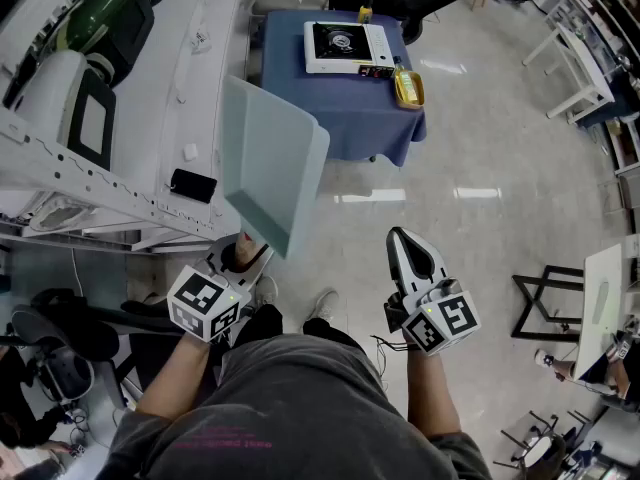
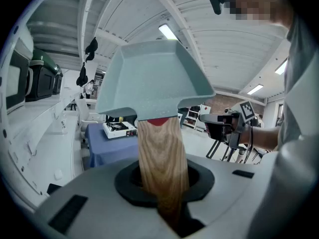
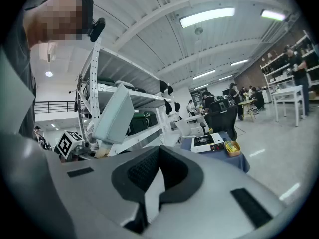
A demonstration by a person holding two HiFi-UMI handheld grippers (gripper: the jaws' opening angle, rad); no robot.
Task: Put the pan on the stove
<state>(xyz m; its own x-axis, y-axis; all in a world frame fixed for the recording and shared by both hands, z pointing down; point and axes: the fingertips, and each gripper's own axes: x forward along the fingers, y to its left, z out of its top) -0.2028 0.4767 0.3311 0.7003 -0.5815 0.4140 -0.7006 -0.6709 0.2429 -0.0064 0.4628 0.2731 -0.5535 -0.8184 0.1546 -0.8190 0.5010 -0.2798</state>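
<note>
A square pale-teal pan (image 1: 272, 163) with a wooden handle (image 2: 162, 163) is held up in the air, tilted, well short of the stove. My left gripper (image 1: 240, 258) is shut on that handle; the pan's underside (image 2: 154, 78) fills the left gripper view. The white portable stove (image 1: 345, 46) sits on a blue-clothed table (image 1: 345, 118) far ahead across the floor. My right gripper (image 1: 400, 240) hangs shut and empty at waist height, to the right of the pan. In the right gripper view the pan (image 3: 113, 114) is at the left and the stove (image 3: 205, 143) far off.
A yellow tray (image 1: 408, 88) lies at the table's right corner beside the stove. White shelving (image 1: 150, 118) with appliances and a black phone (image 1: 193, 185) runs along my left. A black folding stand (image 1: 545, 303) stands on the floor at the right.
</note>
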